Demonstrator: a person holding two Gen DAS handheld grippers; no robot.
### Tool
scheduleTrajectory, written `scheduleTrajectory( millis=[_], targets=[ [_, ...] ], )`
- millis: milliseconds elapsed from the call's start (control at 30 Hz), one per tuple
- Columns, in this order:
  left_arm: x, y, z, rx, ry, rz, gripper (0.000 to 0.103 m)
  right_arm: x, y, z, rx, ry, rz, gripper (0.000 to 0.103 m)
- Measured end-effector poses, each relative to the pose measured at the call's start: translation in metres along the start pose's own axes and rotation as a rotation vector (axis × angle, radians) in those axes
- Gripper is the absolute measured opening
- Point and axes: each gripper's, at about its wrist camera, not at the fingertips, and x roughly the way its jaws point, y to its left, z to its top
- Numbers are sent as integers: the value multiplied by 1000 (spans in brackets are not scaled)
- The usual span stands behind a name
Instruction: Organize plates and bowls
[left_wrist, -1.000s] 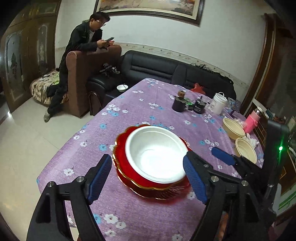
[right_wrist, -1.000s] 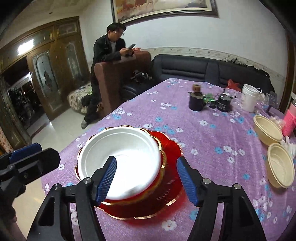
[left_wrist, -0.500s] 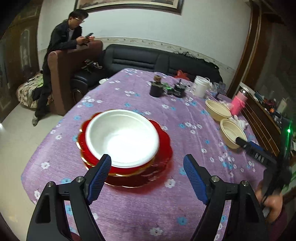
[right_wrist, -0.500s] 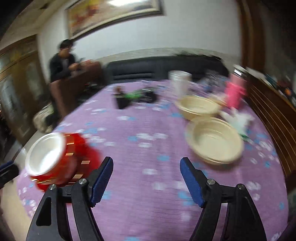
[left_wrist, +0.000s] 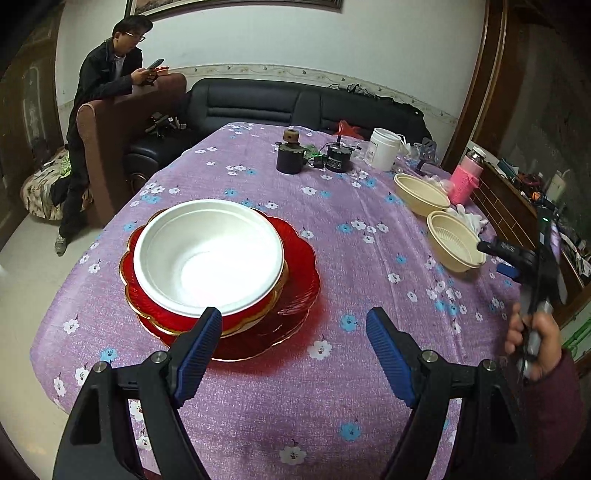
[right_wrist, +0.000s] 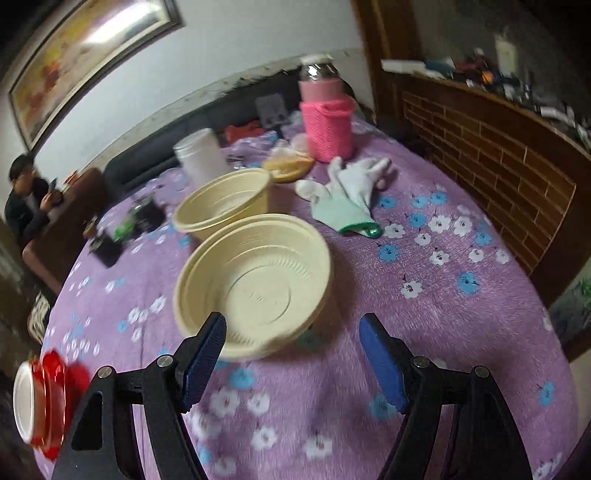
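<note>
no text, brand or number can be read in these pictures. the small black device at the far side of the table has a white label on its front, but the letters are too small to read. the near cream bowl has a faint embossed mark in the middle of its bottom, too blurred to read. the white jar shows no print that can be made out.

The red plates smear at the right wrist view's left edge.
</note>
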Motion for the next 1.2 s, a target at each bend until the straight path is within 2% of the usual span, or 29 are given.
scheduleTrajectory(
  millis=[167,200,267,367,467,800,900,1033,1100,1200],
  targets=[
    [-3,-2,-2,11,1,9,80,43,-4,9,68,83,-3,76],
    [-3,-2,-2,12,2,11,80,50,-6,9,86,100,4,71],
    [-2,-1,-2,12,6,14,80,62,-10,7,117,137,35,33],
    [1,-1,-1,8,14,12,80,62,-10,3,137,152,84,25],
    [4,-3,-2,7,25,0,80,58,-3,-3,128,195,174,17],
    [13,-14,-8,21,62,-34,80,41,59,-45,-19,354,401,16],
    [15,-15,-10,25,75,-52,80,35,77,-63,-94,383,401,16],
    [19,-22,-14,42,95,-80,80,20,89,-80,-211,347,338,16],
    [23,-27,-16,48,108,-103,80,11,90,-88,-260,330,312,16],
    [32,-37,-19,61,134,-136,80,4,80,-91,-265,329,301,16]
  ],
)
